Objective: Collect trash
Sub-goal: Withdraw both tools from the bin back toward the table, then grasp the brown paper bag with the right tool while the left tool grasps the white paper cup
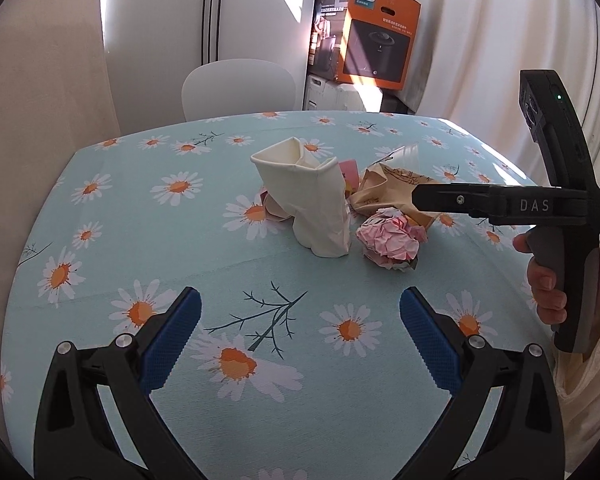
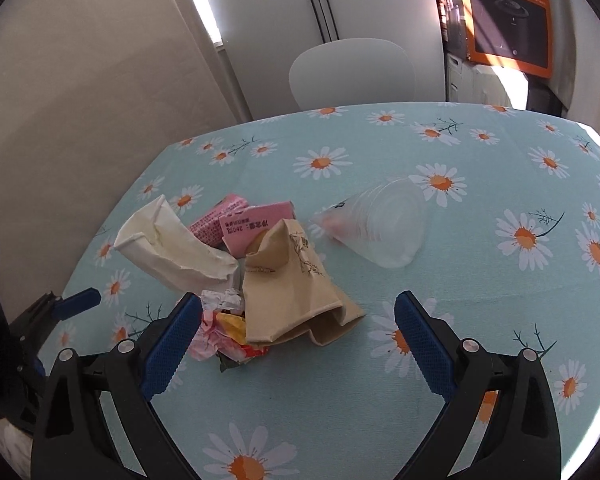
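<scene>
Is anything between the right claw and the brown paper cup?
Nothing visible. The open right claw hovers just short of the crushed brown paper cup; crumpled pink wrappers lie beside it, off the path.

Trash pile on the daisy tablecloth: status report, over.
Left gripper open, empty, short of the pile. Right gripper open over the crushed brown paper cup. Crushed white cup, pink wrapper, clear plastic cup all uncollected. Nothing in the way.

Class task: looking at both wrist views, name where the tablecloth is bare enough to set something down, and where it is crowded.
Free: the near strip between the left gripper and the white cup; also beyond the clear cup toward the chair. Crowded: around the brown bag and pink box.
</scene>
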